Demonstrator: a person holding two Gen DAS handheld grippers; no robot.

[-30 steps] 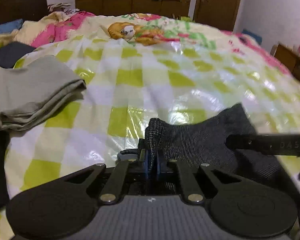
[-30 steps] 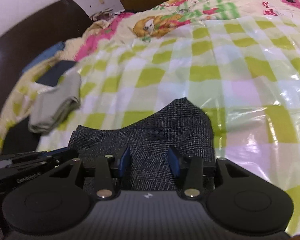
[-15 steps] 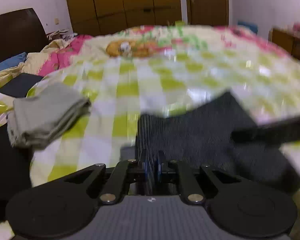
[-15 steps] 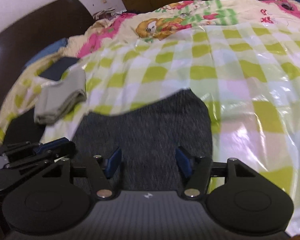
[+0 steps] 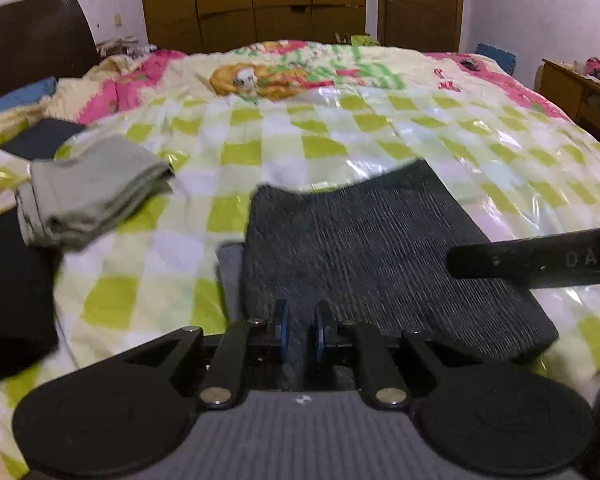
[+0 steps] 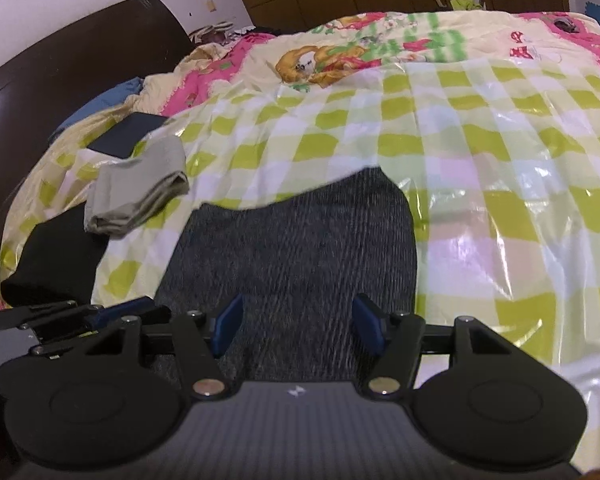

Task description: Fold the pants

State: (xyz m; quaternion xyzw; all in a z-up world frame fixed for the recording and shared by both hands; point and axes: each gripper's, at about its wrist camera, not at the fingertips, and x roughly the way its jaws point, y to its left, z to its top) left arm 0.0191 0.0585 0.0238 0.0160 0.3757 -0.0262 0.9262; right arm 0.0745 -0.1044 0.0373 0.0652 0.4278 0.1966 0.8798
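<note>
Bed: the bed (image 5: 340,136) fills both views, covered by a glossy green-and-white checked sheet that crinkles and shines like plastic; a cartoon-print quilt lies at its far end.

Pants: the dark grey pants (image 5: 380,248) lie on the near part of the bed as a wide, mostly flat folded slab, the far edge dipping in the middle. In the right wrist view the pants (image 6: 300,248) run straight out from the jaws.

Other clothes: a folded tan garment (image 5: 92,192) sits well to the left of the pants, with a black garment (image 5: 12,288) nearer still on that side. Both look like finished pieces set aside.

Left gripper: the left gripper (image 5: 300,334) is at the near left edge of the pants, its jaws nearly together with dark cloth running up between the blue pads; it appears to be pinching that edge.

Right gripper: the right gripper (image 6: 298,326) hovers over the near edge with its jaws spread wide and nothing clamped; cloth passes under the gap.

Step in hand: judging by this, the fold is being laid down or smoothed, with the right side let go.

Doing it well: keep the left pinch low and pull gently along the bed so the layers stay stacked; the slick sheet may let the whole slab slide. Take the next grip on all layers at the edge, not just the top one.
</note>
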